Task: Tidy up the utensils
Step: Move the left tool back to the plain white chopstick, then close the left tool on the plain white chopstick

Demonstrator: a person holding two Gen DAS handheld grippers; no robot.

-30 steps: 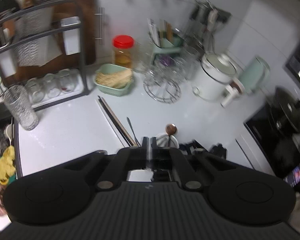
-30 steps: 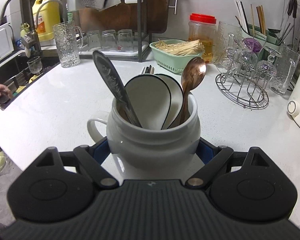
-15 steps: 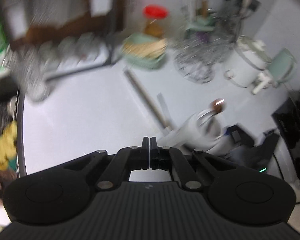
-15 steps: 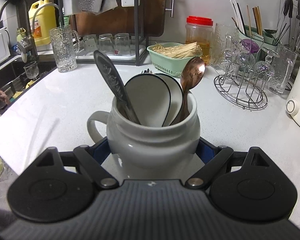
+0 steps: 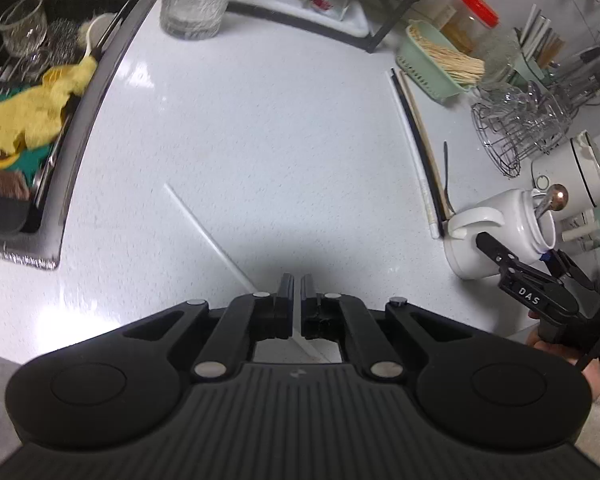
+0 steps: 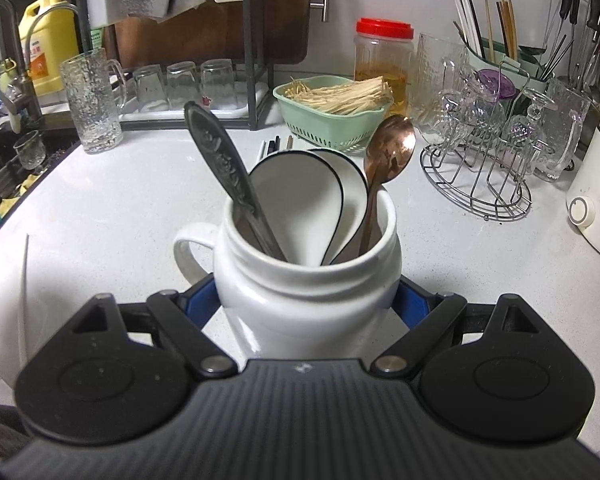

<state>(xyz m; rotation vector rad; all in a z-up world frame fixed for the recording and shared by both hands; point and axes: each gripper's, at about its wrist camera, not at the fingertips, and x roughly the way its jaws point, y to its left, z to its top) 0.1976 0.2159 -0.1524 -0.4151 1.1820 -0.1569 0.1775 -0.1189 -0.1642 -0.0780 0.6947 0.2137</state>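
Progress looks maybe halfway, tbh. White mug (image 6: 308, 312) is clamped by the right gripper (image 6: 306, 300), blue pads pressed on both sides of the body, and it's parked on the counter (image 5: 260, 120) w/ its handle off to the left in the right wrist view. Four pieces are already stood up inside: a steel spoon (image 6: 224, 168) handle-up, two white ceramic spoons (image 6: 292, 208), and a copper spoon (image 6: 390, 148). So the spoon part can prob be called done.

What's left, as far as can be seen:
- one loose white chopstick (image 5: 208, 232) lying diagonally on the bare counter, well apart from the mug
- a bundle of long chopsticks (image 5: 416, 148), white/black/wood, laid side by side between the green basket (image 5: 432, 68) and the mug, their near ends just beside the mug's base
- a slim dark utensil (image 5: 446, 168) next to that bundle; type can't be told

Left gripper (image 5: 297, 280) is pointed down right over the near end of the loose chopstick, jaws pressed nearly together w/ only a thin slit shown. Nothing seems to be pinched; the stick looks flat on the counter beneath. That one is prob the next pickup, and the jaws would need to be spread first imo.
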